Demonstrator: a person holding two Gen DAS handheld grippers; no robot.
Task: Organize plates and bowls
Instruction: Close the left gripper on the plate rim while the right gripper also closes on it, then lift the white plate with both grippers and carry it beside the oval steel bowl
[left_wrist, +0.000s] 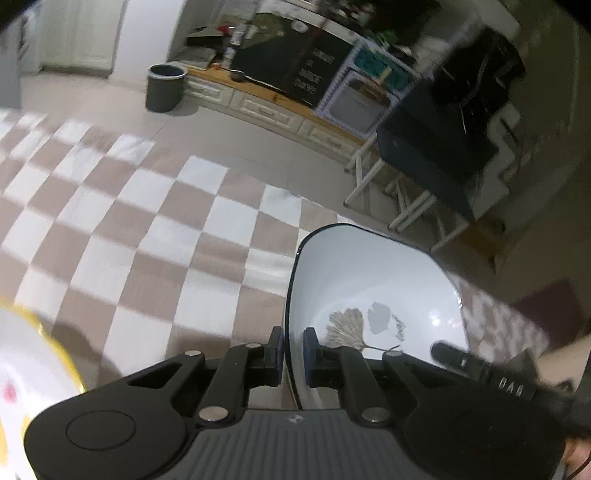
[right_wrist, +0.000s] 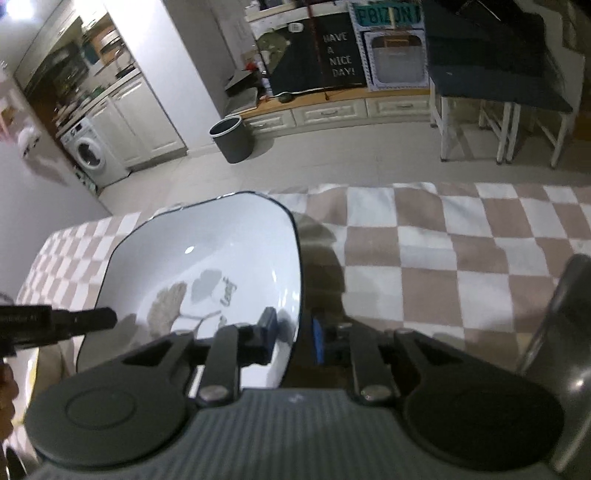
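1. Checked pink-and-white cloth covers the table (right_wrist: 424, 236), with a kitchen, a grey bin (right_wrist: 232, 138) and low drawers behind.
2. Left tongs (left_wrist: 293, 356) are pinched tight on the left rim of the white square bowl (left_wrist: 369, 288).
3. Right tongs (right_wrist: 293, 332) straddle the bowl's right rim; the pads look nearly closed on it, seemingly gripping.
4. That bowl sits just above or on the cloth, held from both sides.
5. Yellow-rimmed plate (left_wrist: 33, 354) lies at the left edge, apart from the bowl.
6. Progress, I judge, is early: nothing looks stacked yet, and bowl and plate both need placing.
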